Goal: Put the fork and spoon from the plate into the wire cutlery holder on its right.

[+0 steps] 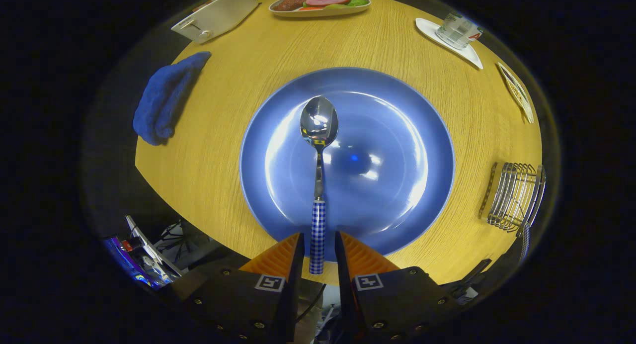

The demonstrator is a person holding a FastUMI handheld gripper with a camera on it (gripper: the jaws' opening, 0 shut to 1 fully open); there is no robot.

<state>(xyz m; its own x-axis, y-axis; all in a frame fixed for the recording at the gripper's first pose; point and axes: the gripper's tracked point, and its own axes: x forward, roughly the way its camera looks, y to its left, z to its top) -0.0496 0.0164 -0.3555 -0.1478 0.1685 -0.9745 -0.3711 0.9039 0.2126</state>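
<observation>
Gripping a spoon (318,185) by its blue-and-white checked handle, tool (318,247) closed with both fingers pressed against the handle's sides. Spoon held lengthwise along the fingers, polished bowl pointing ahead and hanging over the middle of a large blue plate (397,135); whether lifted clear of the plate or resting on it, hard to tell. Plate glossy, catching bright reflections, set near the near edge of a round wood-grain counter (238,85). Wire cutlery holder (514,197) standing at the counter's right edge, just beside the plate and apart from it; contents, if any, too small to make out. Blue cloth (166,98) bunched at the left edge, partly draped over the rim. Pale flat device (216,15) lying at the far-left edge. Oval dish (320,2) at the far edge, carrying what looks like sliced meat, something red and green leaves. Clear glass (456,30) sitting on a white saucer (474,55) at the far-right edge, with a small patterned dish (516,93) just beyond it along the right rim, between the saucer and the holder. Cables and equipment (149,257) showing below the counter's near-left edge, beside the fingers.
</observation>
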